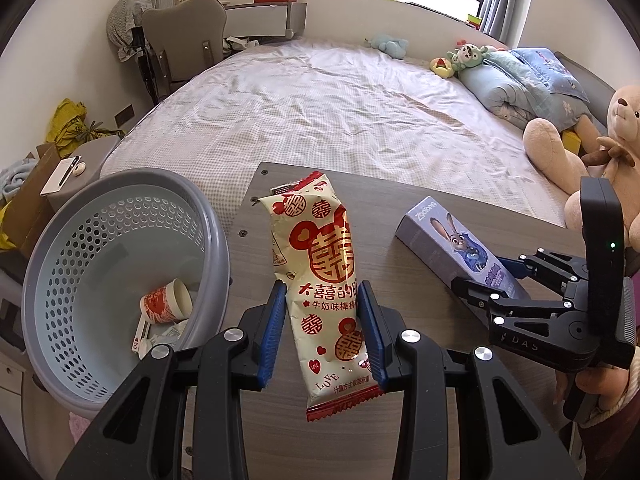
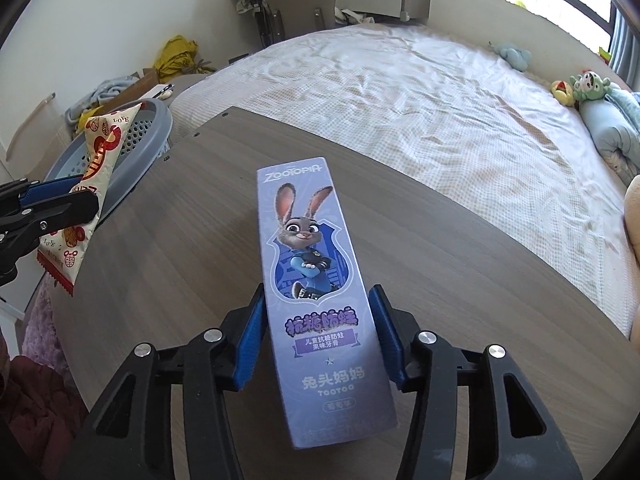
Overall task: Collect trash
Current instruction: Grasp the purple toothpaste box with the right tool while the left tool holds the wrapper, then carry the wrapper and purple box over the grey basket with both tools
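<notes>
**Two pieces in hand, basket on your left**

You had the red-and-cream snack wrapper (image 1: 326,292) pinched between the blue pads of the left gripper (image 1: 323,334), held clear of the wooden table (image 1: 400,216), with its crimped end hanging toward you. The grey perforated basket (image 1: 52,280) sat just beside the table's left edge, a paper cup (image 1: 166,306) and some scraps already in it. That was the nearer drop, and the cleaner job, I judged, would have been to carry the wrapper over the rim before letting go, since a light bag released at the edge may well slide down outside.

The right gripper (image 2: 320,334) straddled the purple toothpaste box (image 2: 316,280). Its left pad lay against the box's side; on the right a thin gap seemed to show, so the hold looked unfinished. The box's far end rested on the table and its near end overhung your fingers. You would have done well to squeeze until both pads bore on the long faces, then lift level so that it did not pivot.

Around you, the table was otherwise bare. The bed (image 2: 440,100) lay beyond its far edge, a large plush bear (image 1: 580,148) close on the right. The box had to cross the table leftward, behind the left gripper.
</notes>
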